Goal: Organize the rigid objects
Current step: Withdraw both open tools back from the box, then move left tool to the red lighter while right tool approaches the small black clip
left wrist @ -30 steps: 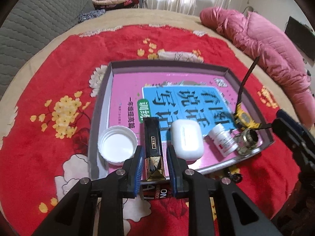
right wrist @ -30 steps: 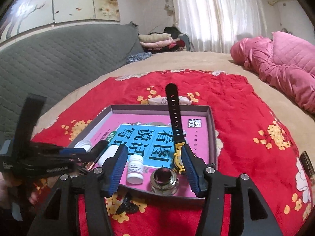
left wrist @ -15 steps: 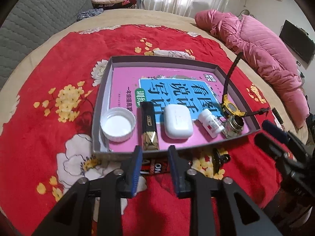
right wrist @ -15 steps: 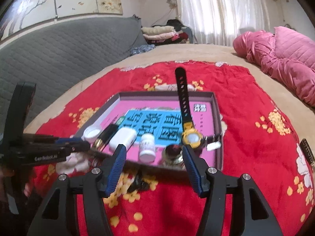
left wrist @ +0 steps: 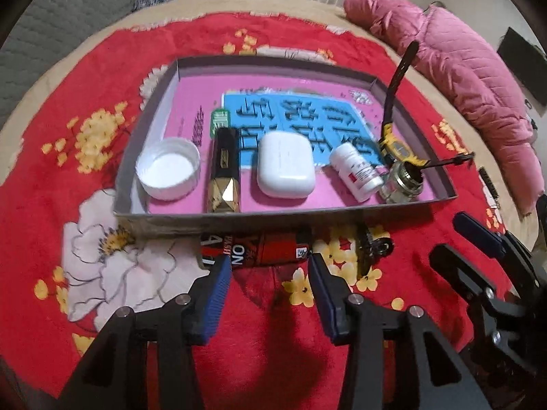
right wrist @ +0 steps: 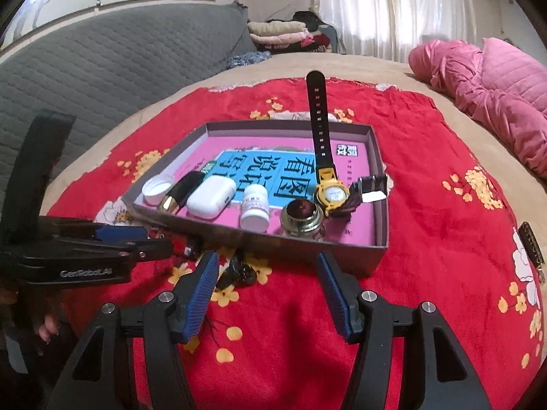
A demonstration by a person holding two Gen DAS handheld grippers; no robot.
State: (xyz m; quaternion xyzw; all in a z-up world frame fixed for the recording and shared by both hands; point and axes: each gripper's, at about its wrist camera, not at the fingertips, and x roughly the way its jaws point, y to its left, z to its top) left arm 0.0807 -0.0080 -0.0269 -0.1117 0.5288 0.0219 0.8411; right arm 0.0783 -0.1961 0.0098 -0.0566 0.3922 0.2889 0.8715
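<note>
A grey box lid [left wrist: 239, 217] [right wrist: 307, 249] with a pink floor holds a white cap [left wrist: 167, 168], a black and gold case [left wrist: 224, 184], a white earbud case [left wrist: 285, 169], a white pill bottle [left wrist: 357, 172], a metal ring [left wrist: 405, 181] and a yellow watch [right wrist: 330, 193]. A red and black tube [left wrist: 259, 247] and a small black clip [left wrist: 372, 246] lie on the red cloth in front of the lid. My left gripper [left wrist: 270, 266] is open and empty, just short of the tube. My right gripper [right wrist: 266, 263] is open and empty, near the clip [right wrist: 239, 273].
The red flowered cloth [left wrist: 85, 102] covers a round beige bed. A pink quilted jacket [left wrist: 471, 78] lies at the right. A small dark strap-like item [right wrist: 531, 246] lies at the cloth's right edge. A grey quilted sofa [right wrist: 102, 65] stands at the left.
My left gripper has let go of the black and gold case in the lid, pulled back and opened wider. My right gripper has also drawn back from the lid.
</note>
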